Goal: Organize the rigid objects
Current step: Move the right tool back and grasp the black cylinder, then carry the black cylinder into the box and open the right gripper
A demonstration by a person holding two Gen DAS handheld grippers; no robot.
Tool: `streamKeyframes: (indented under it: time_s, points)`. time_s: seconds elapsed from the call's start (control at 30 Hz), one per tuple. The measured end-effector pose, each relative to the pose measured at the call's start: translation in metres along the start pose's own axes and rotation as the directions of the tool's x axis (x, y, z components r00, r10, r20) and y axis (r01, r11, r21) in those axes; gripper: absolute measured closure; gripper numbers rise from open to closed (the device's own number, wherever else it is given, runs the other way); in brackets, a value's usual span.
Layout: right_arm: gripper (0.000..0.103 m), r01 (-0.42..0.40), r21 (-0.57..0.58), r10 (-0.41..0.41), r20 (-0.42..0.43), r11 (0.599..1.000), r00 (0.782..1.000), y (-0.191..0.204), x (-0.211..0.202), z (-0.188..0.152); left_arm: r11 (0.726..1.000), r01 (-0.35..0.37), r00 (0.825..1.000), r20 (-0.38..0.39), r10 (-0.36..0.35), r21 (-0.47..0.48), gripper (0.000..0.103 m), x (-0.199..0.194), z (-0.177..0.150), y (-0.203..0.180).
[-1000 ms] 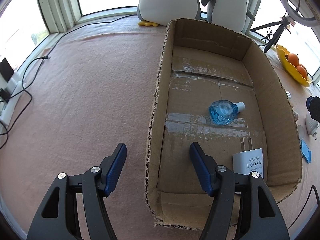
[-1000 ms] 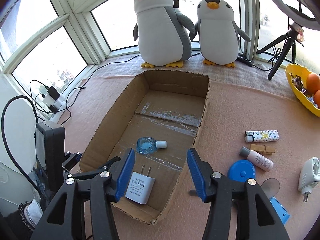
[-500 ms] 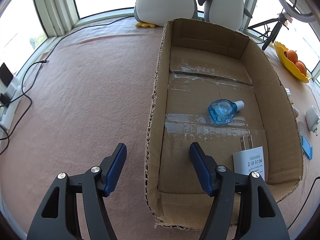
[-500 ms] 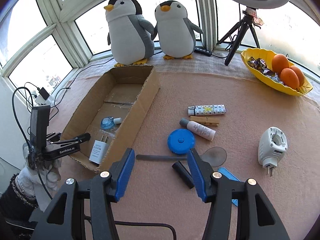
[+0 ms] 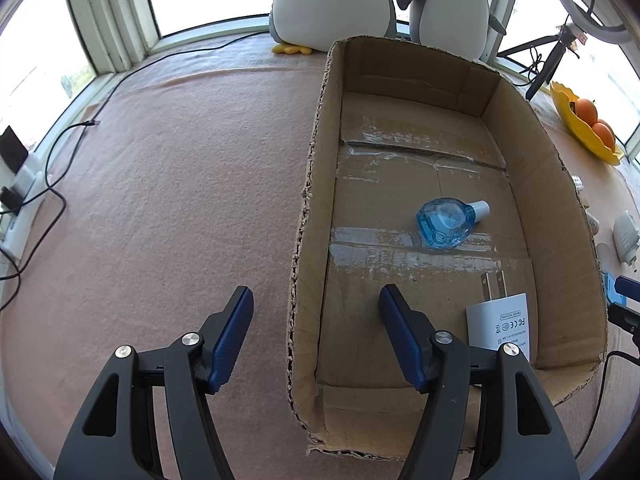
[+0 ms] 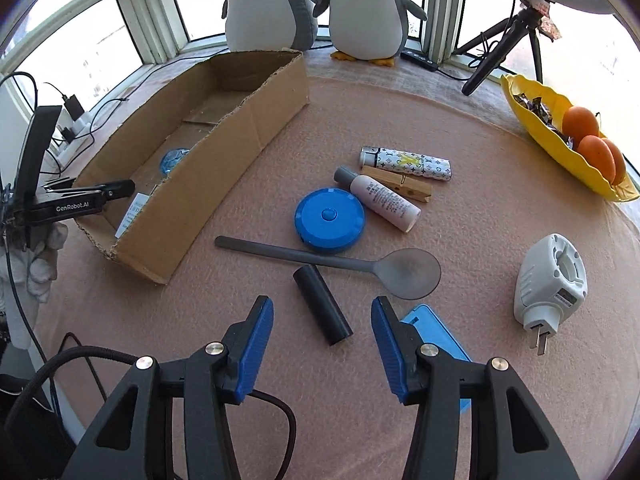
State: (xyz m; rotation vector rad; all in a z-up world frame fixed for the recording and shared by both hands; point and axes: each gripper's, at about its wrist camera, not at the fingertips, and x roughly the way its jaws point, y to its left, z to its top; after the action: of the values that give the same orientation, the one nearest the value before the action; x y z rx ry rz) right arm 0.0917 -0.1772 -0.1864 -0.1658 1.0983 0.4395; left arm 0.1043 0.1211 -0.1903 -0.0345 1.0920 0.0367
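Where right gripper (image 6: 322,312) gapes, black cylinder (image 6: 322,304) between fingers (image 6: 256,340)

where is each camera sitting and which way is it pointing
Left wrist: sits on the left tool, looking down along its open blue fingers into the cardboard box holding a blue bottle and white charger.
Right wrist: sits on the right tool, open, facing loose items on the cloth: black cylinder, grey spoon, blue disc; the left tool shows at the left edge.
Shared: the box, penguins, fruit dish.
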Motion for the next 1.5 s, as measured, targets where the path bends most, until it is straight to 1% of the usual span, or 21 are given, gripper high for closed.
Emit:
streamKeyframes:
  time_s: [0.23, 0.37, 0.53, 0.6, 0.77, 0.93, 1.13, 1.5]
  points:
    - [0.065, -0.004, -0.017, 0.003, -0.033, 1.0, 0.999, 0.001, 0.014, 0.001, 1.0, -0.003, 1.0, -0.001, 0.003, -0.003, 0.036, 0.0, 0.0, 0.0]
    - [0.071, -0.001, -0.028, 0.0, -0.05, 1.0, 0.999, 0.003, 0.021, 0.004, 1.0, -0.004, 1.0, -0.001, 0.004, -0.003, 0.036, 0.0, 0.0, 0.0]
    - [0.076, 0.008, -0.038, -0.011, -0.061, 0.999, 0.998, 0.004, 0.025, 0.004, 1.0, -0.005, 1.0, -0.001, 0.005, -0.004, 0.036, 0.0, 0.0, 0.0]
    - [0.081, 0.008, -0.036, -0.011, -0.064, 0.999, 0.998, 0.004, 0.025, 0.004, 1.0, -0.005, 1.0, -0.001, 0.005, -0.003, 0.035, 0.0, 0.0, 0.001]
    - [0.088, 0.014, -0.02, -0.015, -0.064, 1.0, 0.998, 0.003, 0.025, 0.004, 1.0, -0.005, 1.0, -0.001, 0.005, -0.002, 0.035, 0.0, 0.0, 0.0]
    - [0.088, 0.011, 0.009, -0.01, -0.061, 1.0, 0.998, 0.004, 0.022, 0.003, 1.0, -0.005, 1.0, -0.001, 0.005, -0.002, 0.035, 0.0, 0.0, 0.0]
    - [0.088, -0.004, 0.036, 0.005, -0.023, 0.999, 1.0, 0.008, 0.006, 0.006, 1.0, -0.005, 1.0, -0.001, 0.005, 0.0, 0.035, -0.001, 0.0, 0.001]
    - [0.088, -0.041, 0.074, 0.037, 0.061, 0.996, 0.997, 0.018, -0.022, 0.034, 1.0, -0.005, 1.0, 0.0, 0.005, -0.001, 0.035, -0.001, 0.0, 0.001]
